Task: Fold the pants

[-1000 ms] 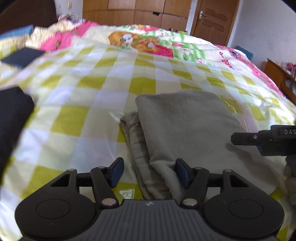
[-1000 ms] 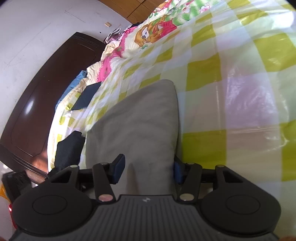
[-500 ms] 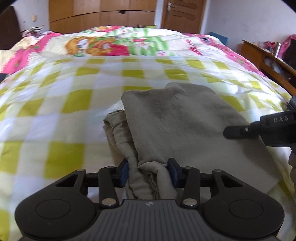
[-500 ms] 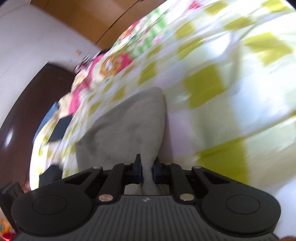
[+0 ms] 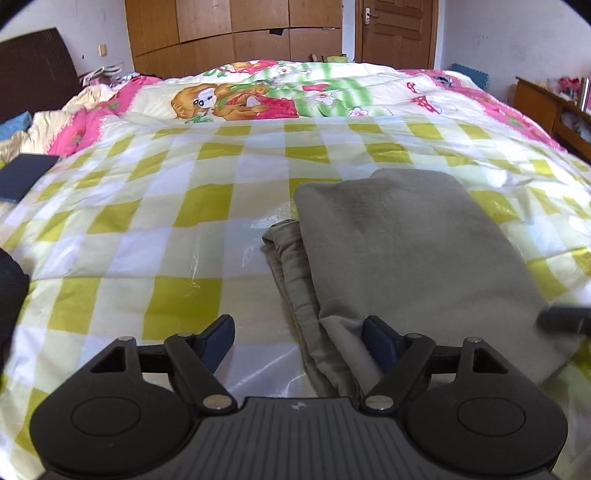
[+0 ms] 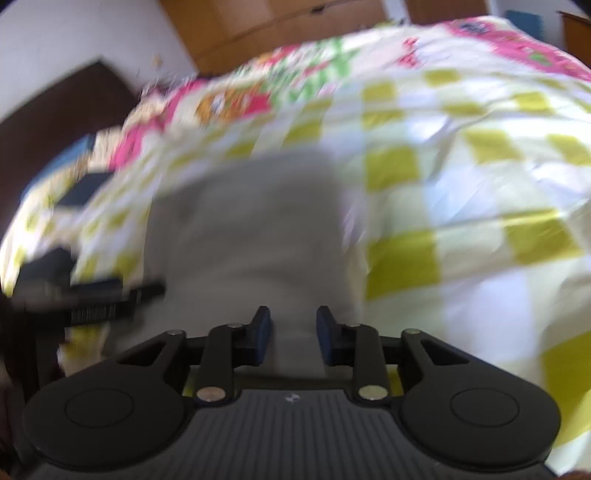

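Observation:
The grey pants (image 5: 406, 251) lie folded into a flat rectangle on the yellow-and-white checked bedspread (image 5: 147, 229). My left gripper (image 5: 301, 339) is open, its jaws wide apart over the near left corner of the pants, holding nothing. In the blurred right wrist view the pants (image 6: 251, 229) lie straight ahead. My right gripper (image 6: 291, 332) is open with a narrow gap, over the near edge of the pants. The right gripper's tip (image 5: 565, 319) shows at the right edge of the left wrist view. The left gripper (image 6: 96, 299) shows blurred at the left of the right wrist view.
A cartoon-print quilt (image 5: 258, 96) covers the far half of the bed. A dark blue flat item (image 5: 22, 173) lies at the left, and a black garment (image 5: 11, 288) at the near left edge. A dark headboard (image 5: 33, 74), wooden wardrobes (image 5: 236, 33) and a side cabinet (image 5: 550, 107) surround the bed.
Both grippers were shut on the near edge of the pants half a second ago and have opened and let go. The right wrist view has swung and lifted, now blurred.

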`<state>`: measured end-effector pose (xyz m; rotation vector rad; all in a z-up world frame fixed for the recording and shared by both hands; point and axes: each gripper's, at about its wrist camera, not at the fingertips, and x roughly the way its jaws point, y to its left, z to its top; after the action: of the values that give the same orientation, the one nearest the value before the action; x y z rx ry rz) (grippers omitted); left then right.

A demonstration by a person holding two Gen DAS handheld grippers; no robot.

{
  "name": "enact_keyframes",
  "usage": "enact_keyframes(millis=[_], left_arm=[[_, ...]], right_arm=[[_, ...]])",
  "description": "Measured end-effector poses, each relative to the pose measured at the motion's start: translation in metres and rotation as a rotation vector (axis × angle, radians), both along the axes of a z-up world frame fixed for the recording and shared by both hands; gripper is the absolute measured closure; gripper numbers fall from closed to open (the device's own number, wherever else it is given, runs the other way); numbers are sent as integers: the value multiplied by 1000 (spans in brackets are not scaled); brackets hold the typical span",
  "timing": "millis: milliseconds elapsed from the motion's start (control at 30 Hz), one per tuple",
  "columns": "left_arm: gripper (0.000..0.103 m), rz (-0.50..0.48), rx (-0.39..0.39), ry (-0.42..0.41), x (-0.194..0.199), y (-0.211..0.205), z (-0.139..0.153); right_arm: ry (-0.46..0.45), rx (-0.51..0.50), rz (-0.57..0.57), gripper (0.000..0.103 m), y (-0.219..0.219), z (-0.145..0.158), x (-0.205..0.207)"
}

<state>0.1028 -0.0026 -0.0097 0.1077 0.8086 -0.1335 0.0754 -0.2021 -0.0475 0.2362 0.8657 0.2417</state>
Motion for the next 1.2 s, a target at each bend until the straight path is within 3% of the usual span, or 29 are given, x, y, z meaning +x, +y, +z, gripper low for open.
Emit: enact_keyframes(millis=[67, 233, 367, 667, 833, 1200], left_arm=[[8, -8, 32, -1, 3, -2, 1], [8, 50, -32, -4, 2, 14, 11], [9, 98, 6, -63, -23, 21, 20], [9, 50, -16, -18, -87, 3, 8], [6, 40, -63, 1, -102, -3, 9], [0, 36, -83, -9, -123, -9, 11]], right_arm=[[-24, -91, 7, 71, 13, 7, -7], [-92, -20, 12, 72, 19, 26, -33], [-87, -35, -8, 71, 21, 24, -42], [-72, 7, -20, 70, 28, 23, -67], [-66, 15, -1, 68, 34, 23, -80], [-52, 20, -1, 67, 37, 20, -91]])
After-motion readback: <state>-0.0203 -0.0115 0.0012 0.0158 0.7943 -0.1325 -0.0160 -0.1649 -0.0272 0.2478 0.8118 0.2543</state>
